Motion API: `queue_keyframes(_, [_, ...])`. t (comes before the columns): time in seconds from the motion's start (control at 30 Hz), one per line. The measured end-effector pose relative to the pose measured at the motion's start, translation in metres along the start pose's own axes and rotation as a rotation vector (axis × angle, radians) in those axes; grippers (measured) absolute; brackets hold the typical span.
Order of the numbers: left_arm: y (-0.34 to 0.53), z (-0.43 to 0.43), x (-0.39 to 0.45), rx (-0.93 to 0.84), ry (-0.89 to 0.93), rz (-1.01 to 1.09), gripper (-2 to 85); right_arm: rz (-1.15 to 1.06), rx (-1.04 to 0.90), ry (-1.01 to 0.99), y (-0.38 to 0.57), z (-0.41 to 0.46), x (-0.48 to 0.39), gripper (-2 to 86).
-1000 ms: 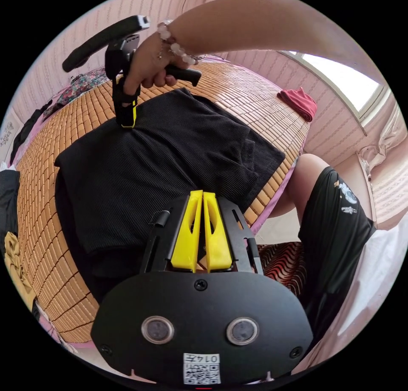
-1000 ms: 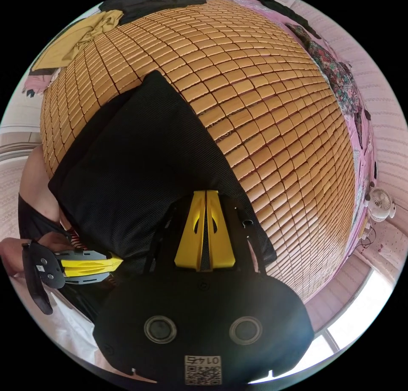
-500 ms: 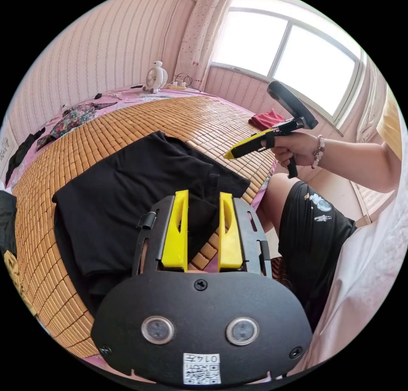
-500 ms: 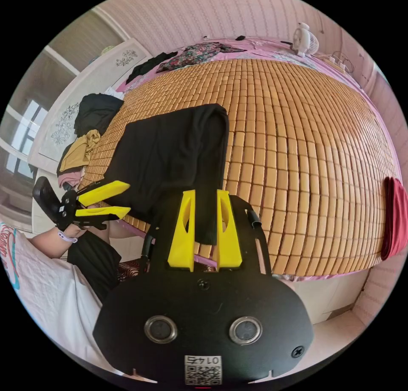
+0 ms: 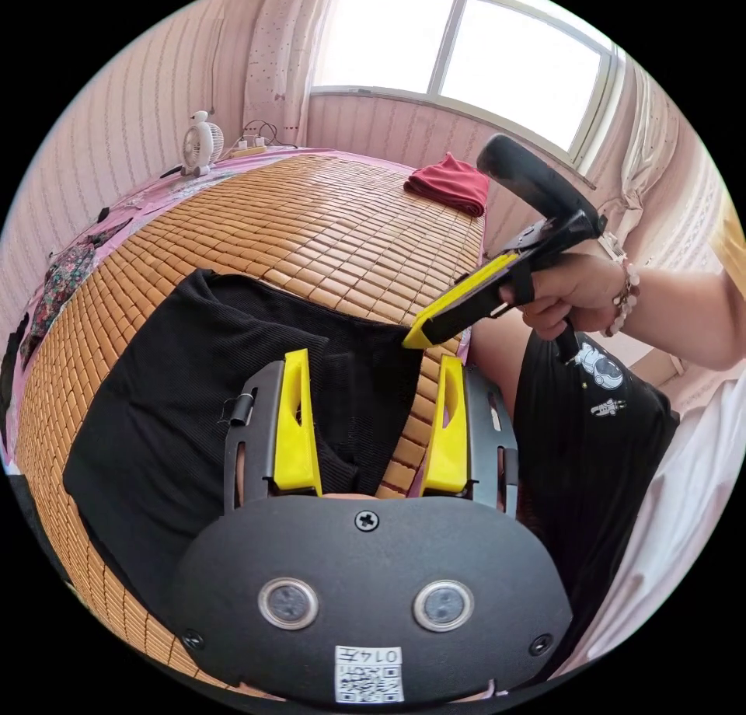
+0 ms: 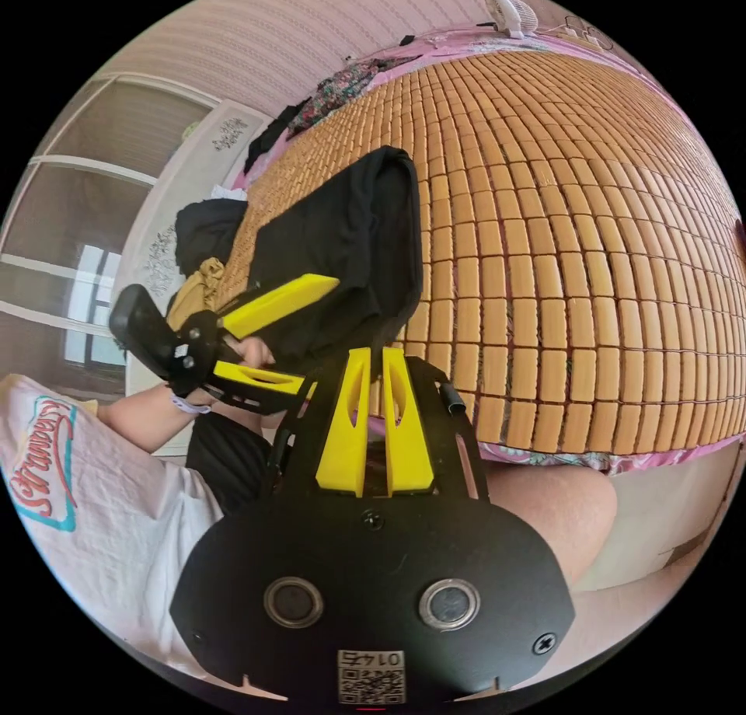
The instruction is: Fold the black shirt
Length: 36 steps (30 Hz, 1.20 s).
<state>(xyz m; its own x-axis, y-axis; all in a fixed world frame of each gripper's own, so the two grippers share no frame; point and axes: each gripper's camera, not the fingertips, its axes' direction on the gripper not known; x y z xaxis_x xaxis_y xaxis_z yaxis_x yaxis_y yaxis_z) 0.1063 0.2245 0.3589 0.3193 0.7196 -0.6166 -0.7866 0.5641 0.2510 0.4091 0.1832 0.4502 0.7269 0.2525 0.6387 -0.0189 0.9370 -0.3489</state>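
You are at the edge of a bed covered by a woven bamboo mat (image 5: 326, 225), in a pink-walled room with a bright window behind it. The black shirt (image 5: 202, 381) lies on the mat near your edge, already doubled into a compact, roughly rectangular stack with layered edges showing along one side; in the right gripper view its thick folded edge (image 6: 392, 225) runs toward you. Your left gripper (image 5: 373, 427) hangs just above the near part of the shirt with its fingers spread wide and nothing between them. Your right gripper (image 6: 373, 423) is off the bed edge beside the shirt's corner, fingers nearly together with a narrow gap, holding nothing as far as I can tell. Judging by the shape, most of the folding looks done: the sleeves seem tucked in and the body halved. What may remain is one last fold or squaring up the uneven near edge. A folded red cloth (image 5: 451, 183) and a small fan (image 5: 200, 144) sit well away at the far side.
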Motion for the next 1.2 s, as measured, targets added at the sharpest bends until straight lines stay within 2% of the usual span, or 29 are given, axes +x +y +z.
queue_keyframes(0.17, [-0.012,0.009,-0.007,-0.009,-0.014,-0.046,23.5,-0.012,0.052,-0.288,-0.004,-0.012,0.012,2.1])
queue_keyframes(0.23, [-0.013,0.010,-0.014,0.005,-0.062,-0.110,19.4,-0.042,0.018,-0.325,-0.001,-0.006,0.009,2.1])
queue_keyframes(0.33, [-0.006,0.007,-0.028,-0.013,-0.110,-0.237,12.5,-0.084,0.007,-0.272,0.009,-0.006,0.006,3.1])
queue_keyframes(0.47, [0.014,-0.007,-0.018,-0.028,-0.055,-0.178,2.9,-0.097,0.111,-0.157,0.023,-0.025,0.023,5.9])
queue_keyframes(0.53, [0.025,-0.016,-0.007,-0.022,-0.047,-0.142,2.9,-0.048,0.137,-0.005,0.024,-0.029,0.042,7.8])
queue_keyframes(0.6, [0.043,-0.030,0.009,-0.016,-0.027,-0.097,2.9,-0.017,0.166,0.022,0.022,-0.026,0.053,9.2])
queue_keyframes(0.8, [0.083,-0.067,0.040,0.018,-0.041,0.000,2.8,0.092,0.214,0.033,0.014,0.003,0.073,5.0])
queue_keyframes(0.9, [0.094,-0.079,0.047,0.035,-0.077,0.045,2.6,0.146,0.229,-0.081,0.019,0.011,0.081,2.9])
queue_keyframes(1.0, [0.099,-0.090,0.045,0.059,-0.088,0.050,2.4,0.192,0.333,-0.214,0.030,0.000,0.088,2.2])
queue_keyframes(1.2, [0.108,-0.126,0.026,0.219,-0.011,-0.085,2.5,0.040,0.395,-0.059,0.031,-0.046,0.042,0.8])
